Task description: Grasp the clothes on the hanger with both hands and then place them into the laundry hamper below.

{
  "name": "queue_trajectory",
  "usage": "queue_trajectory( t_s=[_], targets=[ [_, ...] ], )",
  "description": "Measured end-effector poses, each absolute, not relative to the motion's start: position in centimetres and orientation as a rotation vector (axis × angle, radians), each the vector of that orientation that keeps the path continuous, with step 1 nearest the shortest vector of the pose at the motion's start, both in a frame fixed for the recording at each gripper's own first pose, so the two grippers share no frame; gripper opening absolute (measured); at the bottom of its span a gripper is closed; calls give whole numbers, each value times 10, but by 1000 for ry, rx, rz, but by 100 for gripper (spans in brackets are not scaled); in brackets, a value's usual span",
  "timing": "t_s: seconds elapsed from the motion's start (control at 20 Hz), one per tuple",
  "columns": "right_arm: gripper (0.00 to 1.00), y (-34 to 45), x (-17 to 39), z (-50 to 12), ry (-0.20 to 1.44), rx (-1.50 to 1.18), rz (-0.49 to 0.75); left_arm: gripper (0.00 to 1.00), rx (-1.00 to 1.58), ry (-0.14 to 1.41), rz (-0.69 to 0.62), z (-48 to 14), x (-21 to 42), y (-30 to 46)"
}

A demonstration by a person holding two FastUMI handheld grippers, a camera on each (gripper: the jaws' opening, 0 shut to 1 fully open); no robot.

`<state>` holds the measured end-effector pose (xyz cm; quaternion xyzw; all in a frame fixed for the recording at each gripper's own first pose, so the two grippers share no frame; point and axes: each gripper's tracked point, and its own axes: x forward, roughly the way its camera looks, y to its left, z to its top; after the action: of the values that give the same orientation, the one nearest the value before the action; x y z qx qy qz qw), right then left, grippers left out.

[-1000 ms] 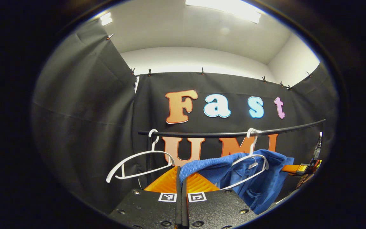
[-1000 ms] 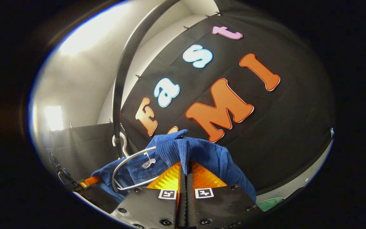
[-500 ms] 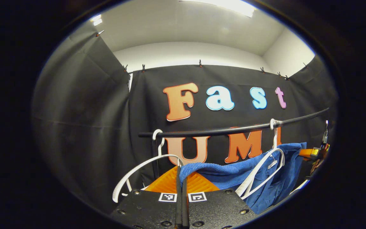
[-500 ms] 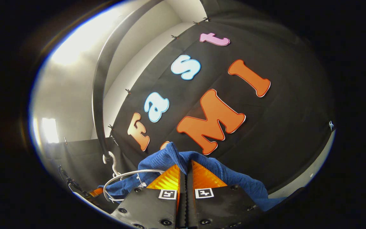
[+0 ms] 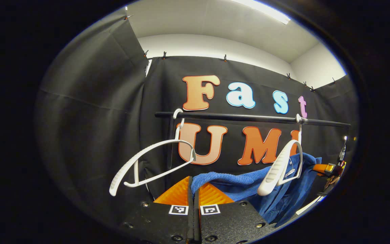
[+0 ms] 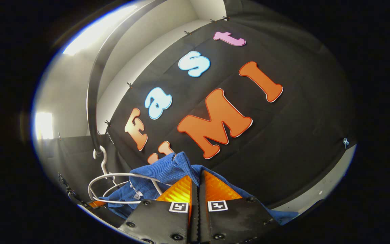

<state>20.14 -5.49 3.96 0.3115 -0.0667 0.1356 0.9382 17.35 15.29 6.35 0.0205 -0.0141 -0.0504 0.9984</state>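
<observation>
Hanger (image 5: 279,166) now bare; blue garment (image 5: 235,184) pinched in both jaws.

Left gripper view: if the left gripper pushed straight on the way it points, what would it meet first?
The left gripper, jaws shut on the blue ribbed garment, would first push into that cloth bunched at its tips. Beyond lies the black cloth wall; depth there is unclear.

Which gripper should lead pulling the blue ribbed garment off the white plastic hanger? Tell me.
Probably the left gripper: it pinches the blue ribbed garment where that side has slipped off the white plastic hanger. The right gripper grips cloth beside the hanger.
</observation>
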Motion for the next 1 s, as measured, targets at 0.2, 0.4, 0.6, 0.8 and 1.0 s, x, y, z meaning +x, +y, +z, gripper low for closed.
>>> queue_trajectory(
  t_s=[0.2,0.4,0.6,0.8,1.0],
  targets=[
    [7,-54,208,19,-81,605,243,0,32,2,-101,46,173,155],
    [7,-53,201,13,-84,524,220,0,10,0,-109,31,168,153],
    [7,-61,203,6,-57,551,194,1,-18,49,-102,7,165,155],
    [8,-77,210,-15,-9,542,119,0,-14,92,-104,-15,165,151],
    [7,-91,199,-29,1,507,68,0,-8,103,-123,-30,161,139]
  ],
)
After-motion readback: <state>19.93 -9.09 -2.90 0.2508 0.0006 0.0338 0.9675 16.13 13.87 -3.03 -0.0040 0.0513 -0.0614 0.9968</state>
